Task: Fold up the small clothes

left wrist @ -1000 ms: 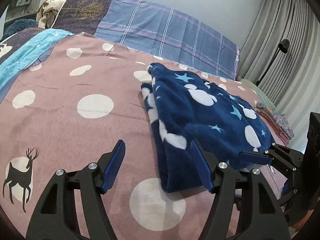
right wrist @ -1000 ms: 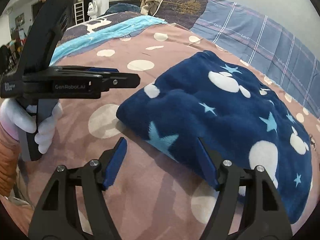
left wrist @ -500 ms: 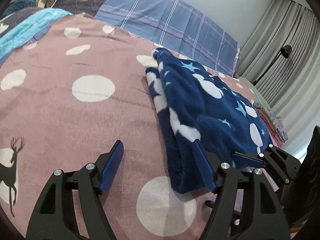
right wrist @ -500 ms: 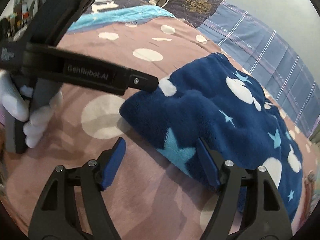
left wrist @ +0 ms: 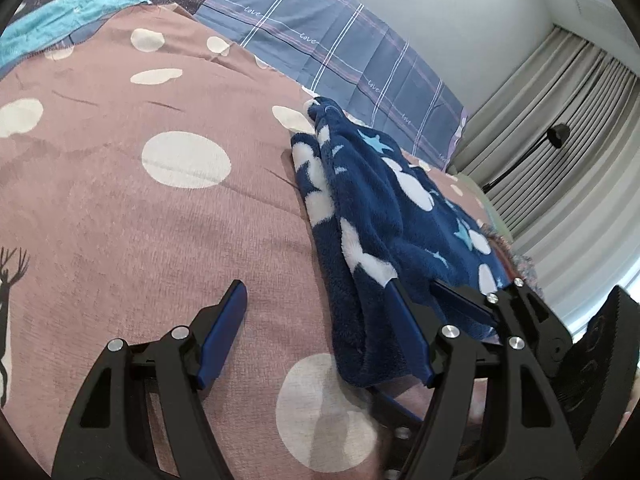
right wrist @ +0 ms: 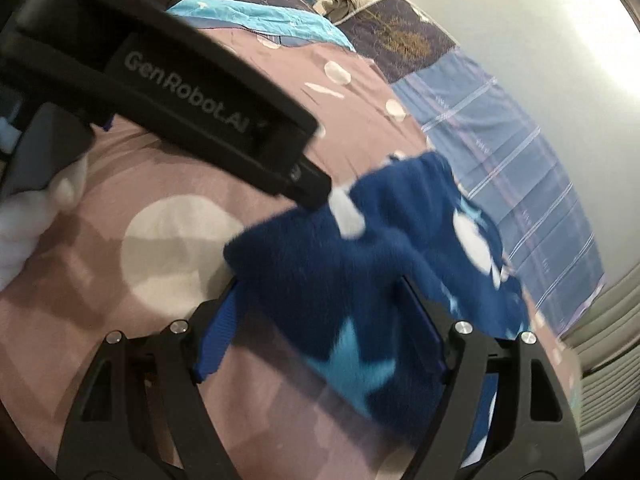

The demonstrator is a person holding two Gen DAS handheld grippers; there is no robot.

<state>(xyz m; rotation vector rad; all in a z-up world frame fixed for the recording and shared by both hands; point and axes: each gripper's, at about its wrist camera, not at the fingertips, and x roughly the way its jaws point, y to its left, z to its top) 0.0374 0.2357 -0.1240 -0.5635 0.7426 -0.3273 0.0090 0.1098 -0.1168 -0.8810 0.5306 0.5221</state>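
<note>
A folded dark blue fleece garment (left wrist: pixel 384 216) with white dots and light blue stars lies on the pink dotted bedspread (left wrist: pixel 120 208). My left gripper (left wrist: pixel 316 332) is open just left of the garment's near edge, its right finger against the fleece. My right gripper (right wrist: pixel 320 328) is open, and the garment's near corner (right wrist: pixel 320 280) lies between its fingers. The right gripper also shows at the lower right of the left wrist view (left wrist: pixel 500 312). The left gripper's black body (right wrist: pixel 180 92) crosses the right wrist view above the garment. The right wrist view is blurred.
Blue plaid pillows (left wrist: pixel 340 52) line the head of the bed. A turquoise blanket (left wrist: pixel 60 28) lies at the far left. Grey curtains (left wrist: pixel 568 140) and a black floor lamp (left wrist: pixel 556 136) stand to the right. A patterned cloth (left wrist: pixel 524 264) lies past the garment.
Both grippers have moved in closer to the garment's near edge. The garment's corner now lies between the right gripper's fingers. Both stay open.
</note>
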